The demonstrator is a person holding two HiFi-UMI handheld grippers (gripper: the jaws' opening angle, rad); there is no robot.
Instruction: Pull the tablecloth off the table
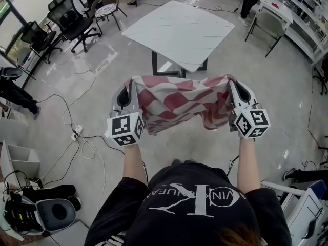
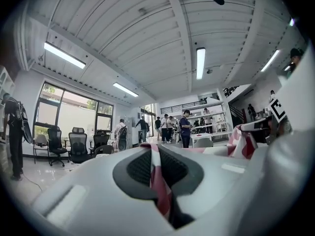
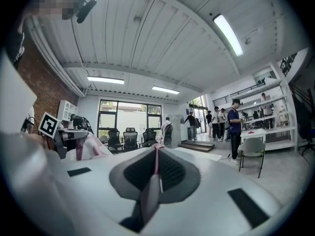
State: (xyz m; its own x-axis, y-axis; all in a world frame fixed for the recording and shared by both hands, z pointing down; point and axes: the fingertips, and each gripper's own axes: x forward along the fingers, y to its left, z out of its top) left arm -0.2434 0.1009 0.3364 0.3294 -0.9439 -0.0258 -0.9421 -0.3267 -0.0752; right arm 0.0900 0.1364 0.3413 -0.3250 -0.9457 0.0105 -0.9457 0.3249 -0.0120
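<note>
1. The left claw (image 1: 128, 86) is clamped on one end of the cloth (image 1: 179, 104). Its own view shows a red-and-white fold pinched between the dark pads.
2. The right claw (image 1: 233, 86) is likewise closed on the other end (a thin pink edge shows between its pads).
3. The cloth hangs stretched between the two claws, sagging in the middle, in the air above the floor.
4. It is off the white tabletop (image 1: 179, 32), which stands just beyond it.
5. Office chairs (image 1: 72, 22) stand at the upper left, and cables (image 1: 77, 132) trail over the floor on the left.
</note>
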